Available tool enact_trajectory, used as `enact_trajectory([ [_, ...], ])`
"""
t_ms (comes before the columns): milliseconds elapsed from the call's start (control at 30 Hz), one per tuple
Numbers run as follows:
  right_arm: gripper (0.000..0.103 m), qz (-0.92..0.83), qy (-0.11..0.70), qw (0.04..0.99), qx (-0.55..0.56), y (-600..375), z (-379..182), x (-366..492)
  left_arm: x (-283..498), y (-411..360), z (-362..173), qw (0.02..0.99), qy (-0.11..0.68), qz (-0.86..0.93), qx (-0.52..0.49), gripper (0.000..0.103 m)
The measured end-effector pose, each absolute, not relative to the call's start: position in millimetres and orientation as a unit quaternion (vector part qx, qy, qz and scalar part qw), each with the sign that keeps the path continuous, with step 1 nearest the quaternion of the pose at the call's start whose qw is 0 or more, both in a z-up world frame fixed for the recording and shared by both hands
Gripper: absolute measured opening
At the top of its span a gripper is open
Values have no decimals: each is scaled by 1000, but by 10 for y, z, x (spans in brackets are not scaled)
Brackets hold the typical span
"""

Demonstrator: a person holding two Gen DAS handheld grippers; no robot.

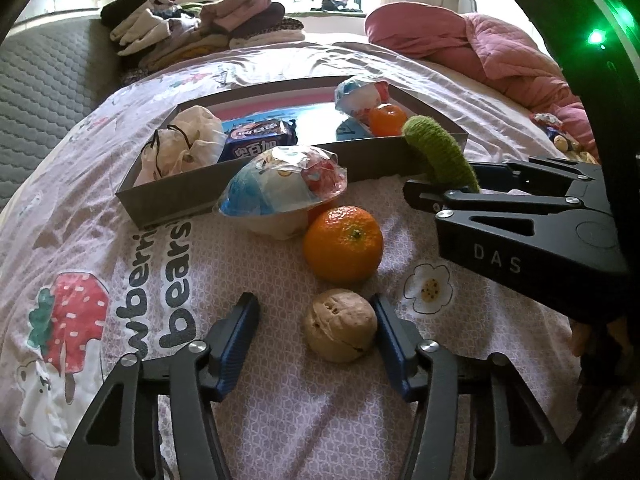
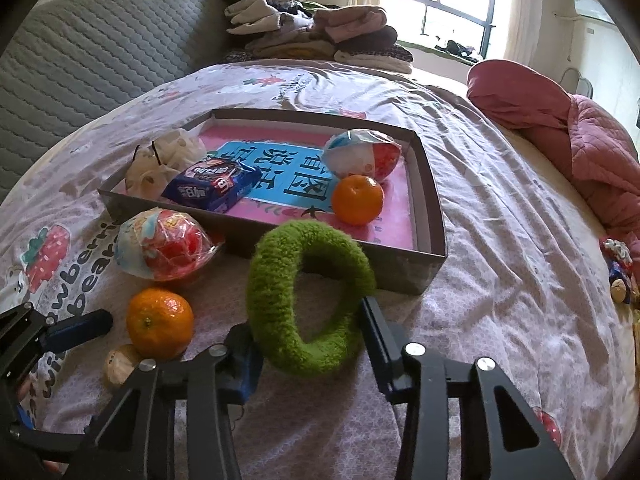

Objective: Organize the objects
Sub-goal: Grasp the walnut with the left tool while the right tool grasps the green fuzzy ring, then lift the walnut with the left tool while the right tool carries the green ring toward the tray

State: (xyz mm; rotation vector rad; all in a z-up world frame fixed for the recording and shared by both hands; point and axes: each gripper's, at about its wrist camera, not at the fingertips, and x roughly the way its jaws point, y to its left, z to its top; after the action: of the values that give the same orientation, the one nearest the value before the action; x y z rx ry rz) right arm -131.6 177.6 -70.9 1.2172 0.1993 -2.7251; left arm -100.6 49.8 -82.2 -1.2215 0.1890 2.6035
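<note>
Jaws — walnut (image 1: 340, 325), orange (image 1: 343, 243) ahead

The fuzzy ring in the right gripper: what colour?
Green; the fuzzy ring shows best in the right wrist view, held by the right gripper.

On the bed, a walnut (image 1: 340, 325) lies before an orange (image 1: 343, 243), the tray (image 1: 168, 204) seemingly just behind.

Items counted: two oranges, one in the box (image 2: 357, 199) and one on the sheet (image 2: 159, 322); two wrapped toy balls (image 2: 362, 155) (image 2: 162, 244); one walnut (image 1: 340, 325); one green fuzzy ring (image 2: 308, 296); one blue snack packet (image 2: 212, 189); one drawstring pouch (image 2: 160, 164); one box (image 2: 400, 272).
</note>
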Motion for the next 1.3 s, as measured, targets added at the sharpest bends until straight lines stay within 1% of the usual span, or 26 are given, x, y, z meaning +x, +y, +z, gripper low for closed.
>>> enact_trajectory([
  [67, 39, -909, 67, 72, 405, 1781, -704, -1313, -1003, 501, -816, 129, 66, 896, -420, 53],
  [133, 36, -910, 64, 71, 404, 1798, -698, -1309, -998, 502, -818, 131, 66, 895, -421, 46],
  [167, 34, -910, 61, 70, 403, 1807, -695, -1308, -999, 501, -814, 130, 66, 895, -421, 44],
  [233, 30, -911, 53, 69, 402, 1834, -679, -1301, -991, 505, -817, 131, 67, 895, -420, 34],
  [267, 27, -912, 52, 69, 402, 1846, -674, -1294, -986, 505, -816, 130, 69, 896, -419, 33],
  [367, 23, -912, 47, 69, 401, 1867, -656, -1278, -962, 498, -816, 130, 69, 896, -418, 33],
  [433, 18, -912, 44, 73, 401, 1873, -638, -1266, -953, 488, -811, 129, 70, 897, -417, 33],
  [867, 16, -914, 32, 93, 393, 1841, -457, -1095, -852, 390, -632, 123, 52, 903, -409, 33],
  [1300, 16, -925, 11, 110, 364, 1899, -108, -888, -718, 349, -347, 117, 43, 915, -384, 33],
])
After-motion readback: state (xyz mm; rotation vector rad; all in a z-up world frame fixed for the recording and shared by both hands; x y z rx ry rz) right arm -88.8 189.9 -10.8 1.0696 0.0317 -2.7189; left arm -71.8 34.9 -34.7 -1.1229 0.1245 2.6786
